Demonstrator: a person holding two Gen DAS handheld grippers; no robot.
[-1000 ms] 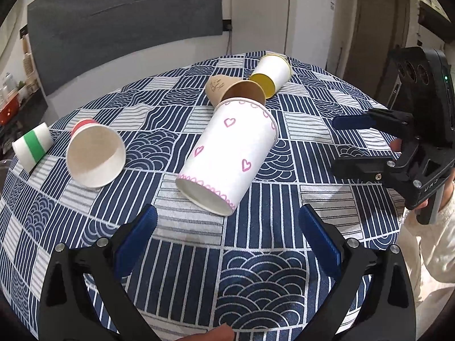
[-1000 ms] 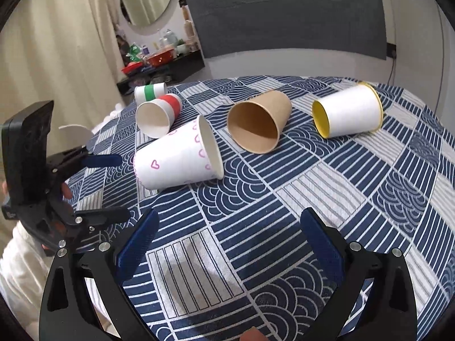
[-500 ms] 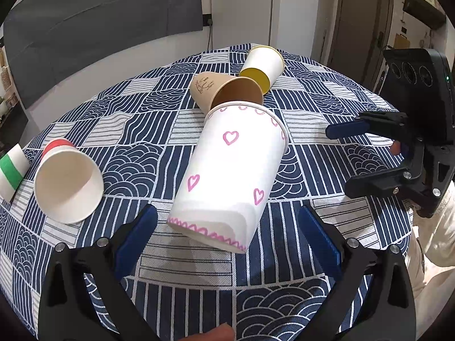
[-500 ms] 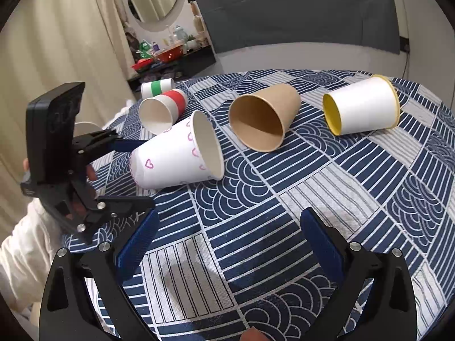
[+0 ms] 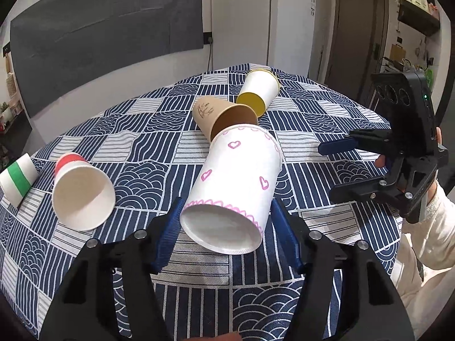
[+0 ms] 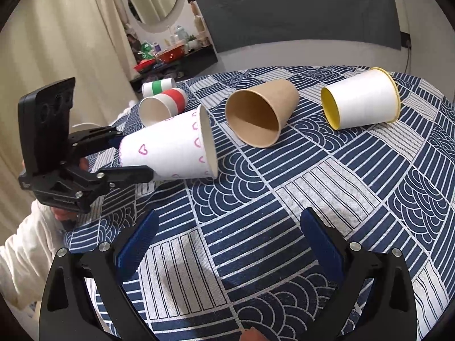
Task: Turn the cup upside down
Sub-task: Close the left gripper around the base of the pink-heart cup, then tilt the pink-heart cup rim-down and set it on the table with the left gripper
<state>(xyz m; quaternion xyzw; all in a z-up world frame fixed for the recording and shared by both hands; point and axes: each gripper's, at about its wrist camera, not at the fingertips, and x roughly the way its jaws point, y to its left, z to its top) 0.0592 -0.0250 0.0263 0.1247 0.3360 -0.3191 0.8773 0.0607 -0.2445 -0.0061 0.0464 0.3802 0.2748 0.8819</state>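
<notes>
**A:** From the left wrist view, where did the heart-print cup (image 5: 236, 187) lie?

**B:** On its side on the counter (image 5: 298, 298), base toward the camera, rim pointing away toward the brown cup (image 5: 224, 116). Its long axis ran almost straight along the left gripper (image 5: 231, 230). The jaws stood one on each side of the base end, closed in near the wall; I couldn't tell whether the pads actually pressed it.

**A:** And the right gripper (image 5: 339, 167)?

**B:** Off to the side, well apart from the cup, jaws spread and holding nothing.

**A:** The right wrist view?

**B:** Same story. The heart-print cup (image 6: 170, 149) lay across the frame, mouth toward the middle of the counter (image 6: 284, 204), with the left gripper (image 6: 129, 156) straddling its closed end. The right gripper (image 6: 227, 236) had nothing between its released jaws. So the left was clearly nearer, and I judged the flip would hinge on swinging the rim down.
</notes>
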